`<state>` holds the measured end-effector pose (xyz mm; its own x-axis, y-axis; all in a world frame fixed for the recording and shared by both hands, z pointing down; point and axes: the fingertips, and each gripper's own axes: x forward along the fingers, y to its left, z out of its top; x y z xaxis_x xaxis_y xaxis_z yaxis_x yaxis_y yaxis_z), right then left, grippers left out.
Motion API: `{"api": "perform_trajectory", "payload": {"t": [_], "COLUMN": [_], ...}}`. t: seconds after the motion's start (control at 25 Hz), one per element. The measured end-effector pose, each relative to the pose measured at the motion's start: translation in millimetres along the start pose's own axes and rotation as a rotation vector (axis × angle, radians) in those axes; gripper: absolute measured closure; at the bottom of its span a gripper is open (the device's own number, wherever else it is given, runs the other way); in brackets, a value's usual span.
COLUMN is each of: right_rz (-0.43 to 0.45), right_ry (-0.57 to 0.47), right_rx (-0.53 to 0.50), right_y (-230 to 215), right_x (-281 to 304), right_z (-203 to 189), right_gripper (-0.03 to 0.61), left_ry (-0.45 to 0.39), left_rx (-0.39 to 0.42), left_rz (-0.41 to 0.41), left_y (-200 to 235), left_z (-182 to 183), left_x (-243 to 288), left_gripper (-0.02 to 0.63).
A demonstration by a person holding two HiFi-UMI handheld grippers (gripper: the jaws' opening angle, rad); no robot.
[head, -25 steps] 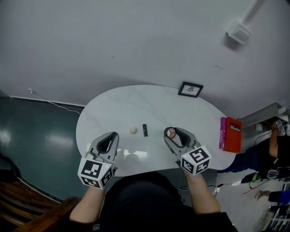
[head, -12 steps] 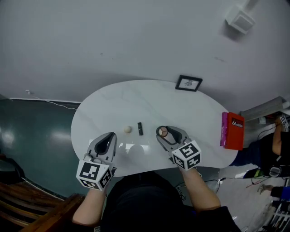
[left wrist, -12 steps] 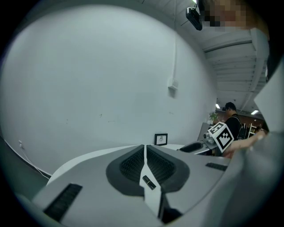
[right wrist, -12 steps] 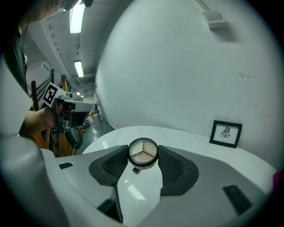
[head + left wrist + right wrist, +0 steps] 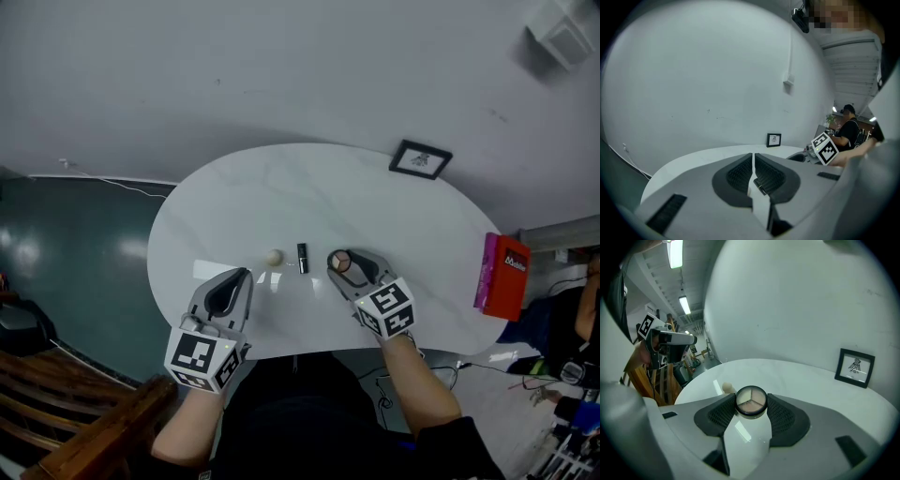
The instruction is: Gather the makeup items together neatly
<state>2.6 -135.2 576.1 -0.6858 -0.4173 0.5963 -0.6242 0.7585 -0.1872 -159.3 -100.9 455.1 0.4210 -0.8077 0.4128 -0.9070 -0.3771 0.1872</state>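
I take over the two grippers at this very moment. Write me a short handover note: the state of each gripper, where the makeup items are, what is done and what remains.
Left gripper: jaws shut, empty, at the near edge of the white oval table.
Right gripper: shut on the round black compact with three powder shades, just right of the other items.
Items: the small cream ball, likely a sponge, and the short black tube lie side by side, not touching.
Done: the compact is in the grip, close to the pair.
Left: set the compact down beside the tube, release, then probably tidy the three into one group.
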Motion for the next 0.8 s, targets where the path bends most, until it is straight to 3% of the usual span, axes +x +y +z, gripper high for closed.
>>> {"api": "perform_trajectory", "payload": {"t": [0.8], "right_rz": [-0.007], "right_ry": [0.15], "right_rx": [-0.036], "right_y": [-18.5], "right_x": [61.0], "right_z": [-54.9], "right_gripper": [0.37], "left_ry": [0.049], "left_rx": [-0.029], "left_rz": [0.036], "left_y": [15.4], "left_z": [-20.7], "left_x": [-0.8], "left_gripper": [0.588]}}
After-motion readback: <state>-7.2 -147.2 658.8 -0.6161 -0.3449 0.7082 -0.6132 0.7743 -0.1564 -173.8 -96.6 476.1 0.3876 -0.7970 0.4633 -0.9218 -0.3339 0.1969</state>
